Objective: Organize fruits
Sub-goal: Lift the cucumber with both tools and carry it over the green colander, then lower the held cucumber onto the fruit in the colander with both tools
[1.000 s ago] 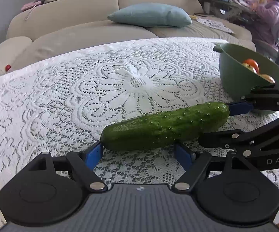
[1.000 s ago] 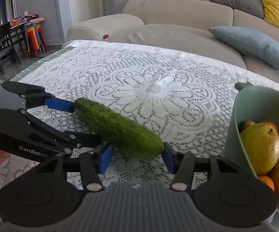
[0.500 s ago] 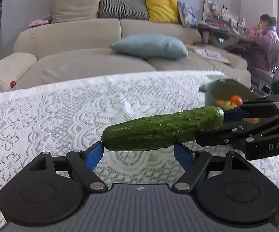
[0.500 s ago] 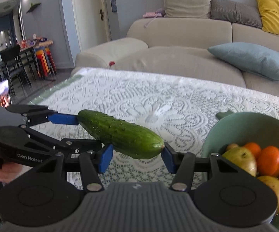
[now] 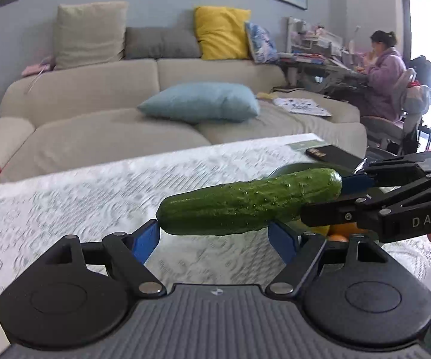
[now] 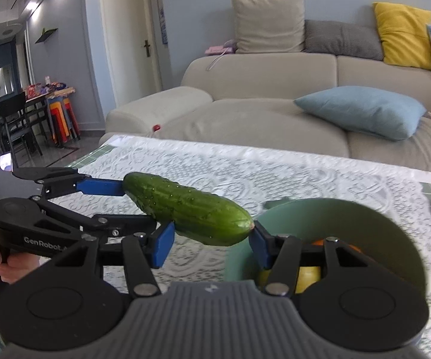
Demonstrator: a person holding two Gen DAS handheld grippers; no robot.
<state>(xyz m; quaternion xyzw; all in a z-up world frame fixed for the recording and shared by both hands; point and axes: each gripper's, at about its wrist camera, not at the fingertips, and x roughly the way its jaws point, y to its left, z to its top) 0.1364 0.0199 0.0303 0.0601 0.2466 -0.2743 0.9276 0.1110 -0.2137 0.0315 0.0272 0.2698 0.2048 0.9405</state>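
Beyond the lace-covered counter (image 5: 65, 203) stands a sofa (image 5: 101, 125), with bare cloth wide to the left; the cucumber (image 5: 245, 206), on the cloth a second ago, now hangs above it, over the bowl (image 6: 365, 227); left claw (image 5: 212, 233) and right claw (image 6: 212, 239) each clamp one end.

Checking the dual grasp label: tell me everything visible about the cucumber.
The cucumber is dark green, bumpy-skinned and whole, with rounded ends. It hangs roughly level in the air above the lace tablecloth, touching nothing below. Each end sits between blue pads: the left hand-held gripper holds one end, the right hand-held gripper the other. One end is close to the green bowl of fruit.
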